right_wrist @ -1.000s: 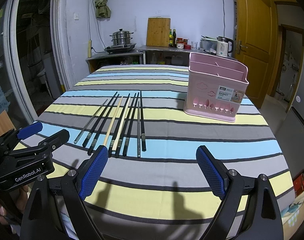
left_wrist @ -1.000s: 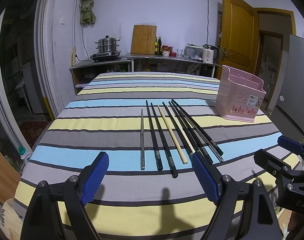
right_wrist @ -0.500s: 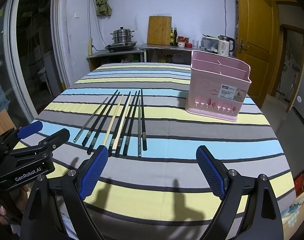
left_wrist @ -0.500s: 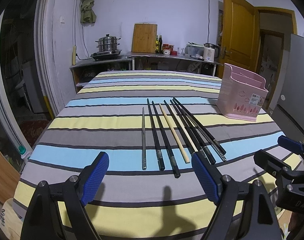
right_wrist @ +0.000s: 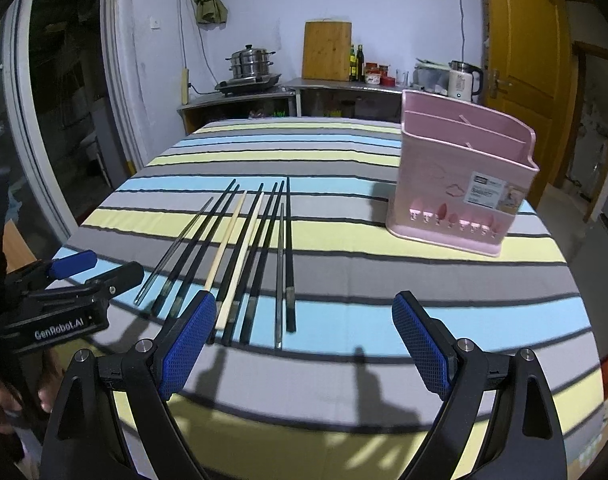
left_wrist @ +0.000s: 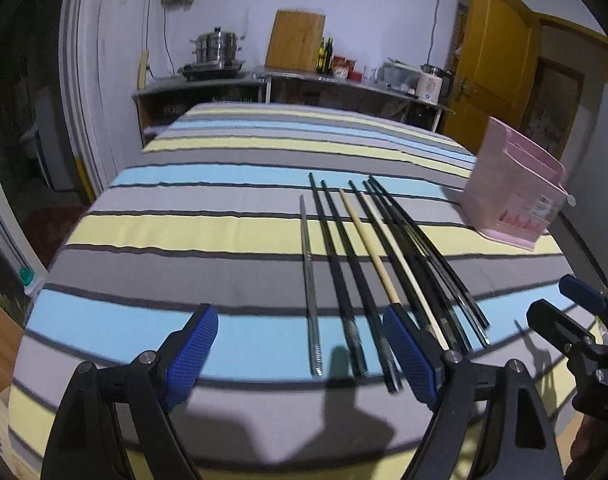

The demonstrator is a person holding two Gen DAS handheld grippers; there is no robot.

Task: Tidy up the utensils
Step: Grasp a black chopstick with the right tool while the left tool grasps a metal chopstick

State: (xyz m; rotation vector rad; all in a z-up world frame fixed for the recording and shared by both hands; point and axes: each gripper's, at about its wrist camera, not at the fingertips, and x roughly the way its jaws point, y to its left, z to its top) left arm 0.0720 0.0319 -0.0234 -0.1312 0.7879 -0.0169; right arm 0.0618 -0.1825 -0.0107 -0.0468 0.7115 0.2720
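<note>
Left wrist view: chopsticks (left_wrist: 384, 264) lie side by side on the striped tablecloth (left_wrist: 192, 232), the pink basket (left_wrist: 516, 200) standing well apart at far right. The left gripper (left_wrist: 304, 354) hovers spread wide, empty, over the near edge.

Right wrist view: the right gripper (right_wrist: 304, 340) gapes wide, empty, near the chopsticks' ends; bare cloth lies ahead.
</note>
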